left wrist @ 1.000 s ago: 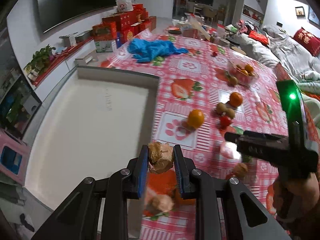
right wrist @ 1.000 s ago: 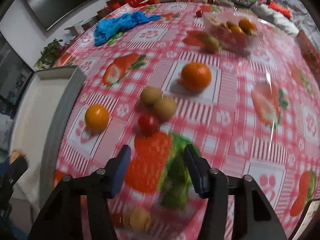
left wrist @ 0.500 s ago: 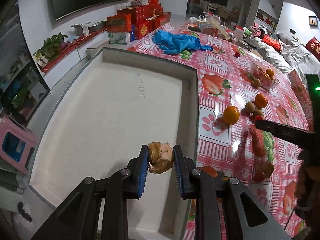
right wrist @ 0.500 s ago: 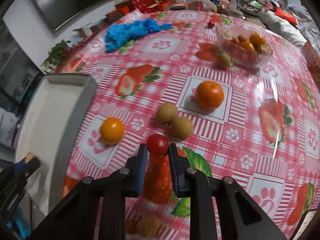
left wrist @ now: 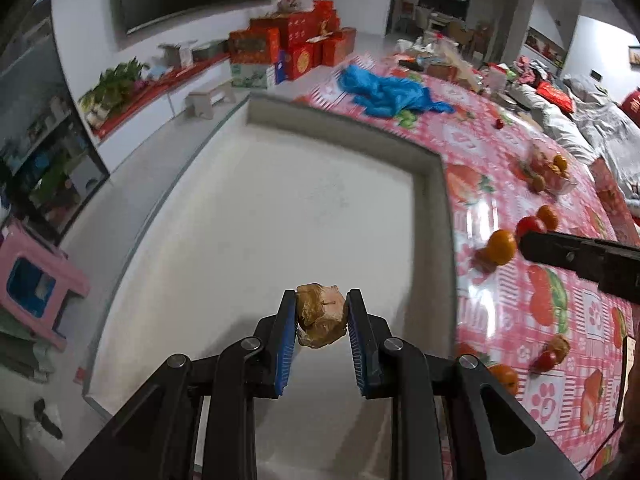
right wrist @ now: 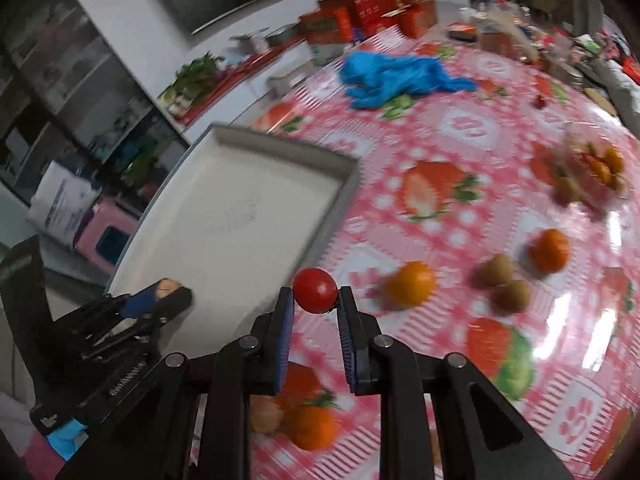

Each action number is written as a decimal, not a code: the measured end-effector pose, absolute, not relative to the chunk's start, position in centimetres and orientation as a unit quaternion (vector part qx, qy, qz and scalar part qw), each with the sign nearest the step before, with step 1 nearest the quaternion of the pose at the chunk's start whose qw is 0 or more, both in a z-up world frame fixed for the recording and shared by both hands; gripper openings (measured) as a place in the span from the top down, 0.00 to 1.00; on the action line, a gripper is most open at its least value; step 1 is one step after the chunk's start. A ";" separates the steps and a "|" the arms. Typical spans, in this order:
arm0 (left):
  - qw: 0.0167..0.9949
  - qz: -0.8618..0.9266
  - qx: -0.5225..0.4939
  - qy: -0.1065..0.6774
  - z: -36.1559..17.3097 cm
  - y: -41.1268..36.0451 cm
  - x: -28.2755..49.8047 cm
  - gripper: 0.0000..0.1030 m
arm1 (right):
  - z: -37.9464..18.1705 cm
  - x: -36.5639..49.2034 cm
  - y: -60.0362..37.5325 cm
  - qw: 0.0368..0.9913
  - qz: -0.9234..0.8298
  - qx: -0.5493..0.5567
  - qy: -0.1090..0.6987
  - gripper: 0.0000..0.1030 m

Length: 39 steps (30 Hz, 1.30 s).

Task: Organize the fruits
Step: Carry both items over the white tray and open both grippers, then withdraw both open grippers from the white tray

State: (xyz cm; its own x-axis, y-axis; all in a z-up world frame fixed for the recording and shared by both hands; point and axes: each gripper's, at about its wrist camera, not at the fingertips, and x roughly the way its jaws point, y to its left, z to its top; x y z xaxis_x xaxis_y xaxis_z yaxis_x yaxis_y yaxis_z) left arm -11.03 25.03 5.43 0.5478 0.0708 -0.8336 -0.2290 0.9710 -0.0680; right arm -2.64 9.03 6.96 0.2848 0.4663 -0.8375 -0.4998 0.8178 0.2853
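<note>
I had the left gripper [left wrist: 321, 312] pinching a walnut [left wrist: 321, 314] over the empty tray [left wrist: 439, 216]; right gripper [right wrist: 313, 300] clamped a cherry tomato [right wrist: 315, 290] near the tray's right edge. Next, I figured: lower, release inside.
</note>
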 end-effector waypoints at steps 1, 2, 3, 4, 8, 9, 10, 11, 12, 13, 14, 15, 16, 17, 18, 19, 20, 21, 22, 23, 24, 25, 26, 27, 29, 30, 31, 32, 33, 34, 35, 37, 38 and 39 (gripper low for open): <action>0.874 0.089 -0.088 0.470 5.1 25.3 -11.1 0.74 | 6.7 -2.7 9.7 0.798 0.304 -0.017 0.519 0.77; 0.873 0.091 -0.090 0.470 4.9 25.5 -11.1 0.74 | 6.5 -2.8 10.2 0.796 0.308 -0.019 0.522 0.77; 0.873 0.093 -0.091 0.471 4.8 25.7 -11.1 0.74 | 6.1 -2.8 11.0 0.793 0.311 -0.024 0.523 0.77; 0.873 0.095 -0.090 0.470 4.6 25.9 -11.1 0.74 | 5.9 -2.8 11.5 0.791 0.314 -0.026 0.525 0.77; 0.871 0.101 -0.088 0.473 4.2 26.2 -11.0 0.74 | 5.1 -2.9 13.3 0.783 0.323 -0.037 0.530 0.77; 0.870 0.103 -0.086 0.474 4.0 26.3 -11.0 0.74 | 4.8 -2.9 13.8 0.780 0.325 -0.042 0.533 0.77; 0.870 0.105 -0.084 0.475 3.9 26.4 -10.9 0.75 | 4.6 -3.0 14.1 0.778 0.326 -0.044 0.534 0.77; 0.869 0.106 -0.084 0.476 3.7 26.4 -10.9 0.75 | 4.4 -3.0 14.3 0.776 0.327 -0.045 0.537 0.76; 0.869 0.106 -0.084 0.476 3.6 26.4 -10.8 0.74 | 4.1 -3.0 14.4 0.773 0.327 -0.045 0.541 0.76; 0.869 0.105 -0.082 0.476 3.5 26.4 -10.9 0.74 | 3.7 -3.0 14.6 0.771 0.325 -0.045 0.546 0.76; 0.872 0.106 -0.078 0.472 3.4 26.3 -11.0 0.74 | 3.5 -3.0 14.7 0.769 0.324 -0.046 0.549 0.75; 0.873 0.106 -0.074 0.471 3.4 26.2 -11.0 0.74 | 3.2 -3.1 14.8 0.766 0.326 -0.047 0.553 0.74; 0.874 0.106 -0.070 0.470 3.3 26.1 -11.1 0.74 | 3.1 -3.1 14.8 0.764 0.328 -0.046 0.554 0.67; 0.874 0.105 -0.066 0.469 3.3 26.0 -11.1 0.74 | 3.1 -3.1 14.9 0.762 0.331 -0.045 0.554 0.60; 0.875 0.104 -0.065 0.468 3.3 25.9 -11.1 0.74 | 3.4 -3.3 14.9 0.763 0.336 -0.044 0.551 0.55; 0.875 0.102 -0.064 0.468 3.4 25.9 -11.1 0.70 | 3.7 -3.4 14.9 0.765 0.338 -0.046 0.546 0.45; 0.875 0.099 -0.067 0.469 3.4 25.9 -11.1 0.60 | 4.2 -3.6 14.9 0.769 0.340 -0.048 0.540 0.34; 0.875 0.102 -0.070 0.469 3.6 26.0 -11.2 0.24 | 4.9 -3.9 14.9 0.777 0.337 -0.056 0.528 0.27; 0.876 0.113 -0.070 0.463 3.8 26.0 -11.4 0.02 | 5.5 -4.3 14.7 0.785 0.333 -0.061 0.519 0.19; 0.885 0.126 -0.070 0.444 4.3 26.1 -11.9 0.02 | 6.1 -4.5 14.4 0.792 0.332 -0.064 0.508 0.19; 0.891 0.127 -0.071 0.430 4.7 26.0 -12.3 0.02 | 6.8 -4.9 13.8 0.797 0.334 -0.067 0.499 0.19; 0.892 0.117 -0.072 0.430 5.0 25.8 -12.4 0.02 | 7.0 -5.1 13.2 0.799 0.332 -0.070 0.496 0.19; 0.891 0.111 -0.072 0.433 5.1 25.7 -12.4 0.02 | 7.2 -5.3 12.7 0.802 0.327 -0.074 0.494 0.19; 0.891 0.108 -0.069 0.436 5.2 25.5 -12.5 0.02 | 7.2 -5.5 11.8 0.804 0.317 -0.082 0.496 0.19; 0.893 0.109 -0.060 0.433 5.3 25.1 -12.7 0.02 | 6.9 -5.8 10.5 0.803 0.309 -0.092 0.501 0.19; 0.894 0.108 -0.056 0.431 5.4 24.9 -12.9 0.02 | 6.6 -6.3 9.5 0.803 0.303 -0.100 0.504 0.19; 0.895 0.106 -0.056 0.429 5.4 24.7 -13.1 0.02 | 6.3 -6.5 8.8 0.803 0.299 -0.107 0.505 0.19; 0.895 0.105 -0.057 0.429 5.4 24.6 -13.1 0.02 | 6.0 -6.9 8.1 0.802 0.294 -0.114 0.507 0.19; 0.895 0.103 -0.058 0.429 5.3 24.7 -13.3 0.02 | 5.6 -7.4 7.4 0.801 0.290 -0.123 0.509 0.19; 0.895 0.103 -0.059 0.429 5.2 24.5 -13.4 0.02 | 5.4 -8.0 6.8 0.799 0.288 -0.129 0.512 0.19; 0.895 0.104 -0.060 0.430 5.1 24.4 -13.7 0.02 | 5.1 -8.2 6.6 0.798 0.287 -0.133 0.514 0.19; 0.893 0.102 -0.063 0.433 4.9 24.4 -14.1 0.02 | 4.5 -9.1 6.1 0.794 0.289 -0.150 0.514 0.19; 0.893 0.102 -0.063 0.434 4.8 24.4 -14.3 0.02 | 4.2 -9.6 6.1 0.793 0.292 -0.165 0.509 0.19; 0.892 0.104 -0.063 0.435 4.8 24.4 -14.4 0.02 | 4.0 -10.2 6.1 0.791 0.295 -0.178 0.505 0.19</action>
